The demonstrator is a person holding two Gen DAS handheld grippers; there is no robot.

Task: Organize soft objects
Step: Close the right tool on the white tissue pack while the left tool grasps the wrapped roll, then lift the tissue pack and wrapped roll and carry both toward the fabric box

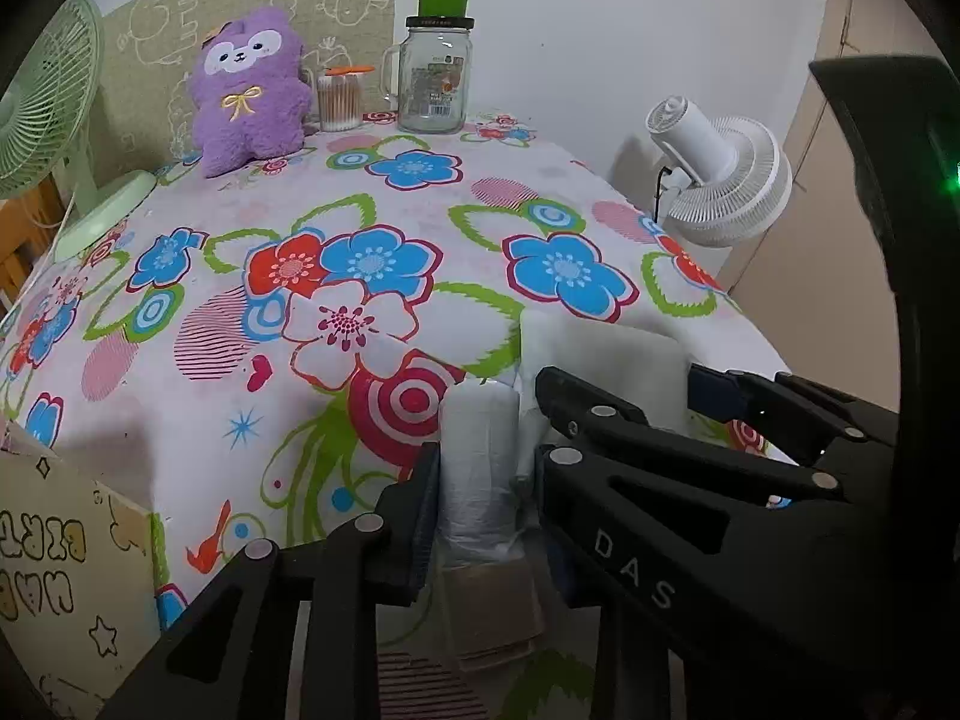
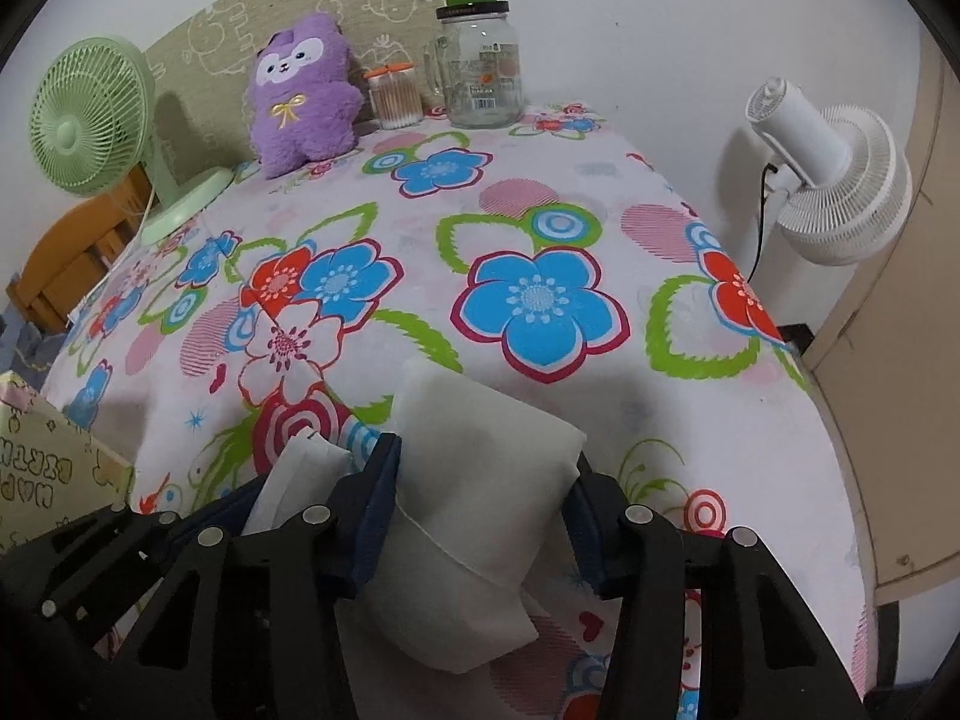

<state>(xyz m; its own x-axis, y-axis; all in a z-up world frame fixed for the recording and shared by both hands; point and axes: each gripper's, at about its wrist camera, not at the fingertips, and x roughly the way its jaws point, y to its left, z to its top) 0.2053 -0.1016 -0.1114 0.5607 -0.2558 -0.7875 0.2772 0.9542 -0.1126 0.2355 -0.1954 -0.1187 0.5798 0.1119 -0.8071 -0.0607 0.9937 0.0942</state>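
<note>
Left gripper (image 1: 480, 498) pinching a white plastic-wrapped roll (image 1: 478, 468), right gripper (image 2: 480, 516) clamped on a white foam pad (image 2: 474, 480), both over the near edge of the floral tabletop (image 2: 540, 210).

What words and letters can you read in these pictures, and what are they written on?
"DAS": white letters on the black arm of the left claw.
Cardboard box: bubble letters, upside down and cut off, not readable for sure.
Glass jar: label print too small to read.
Jar lid: a band of tiny print, too blurred to read.
Nothing else has writing.
</note>
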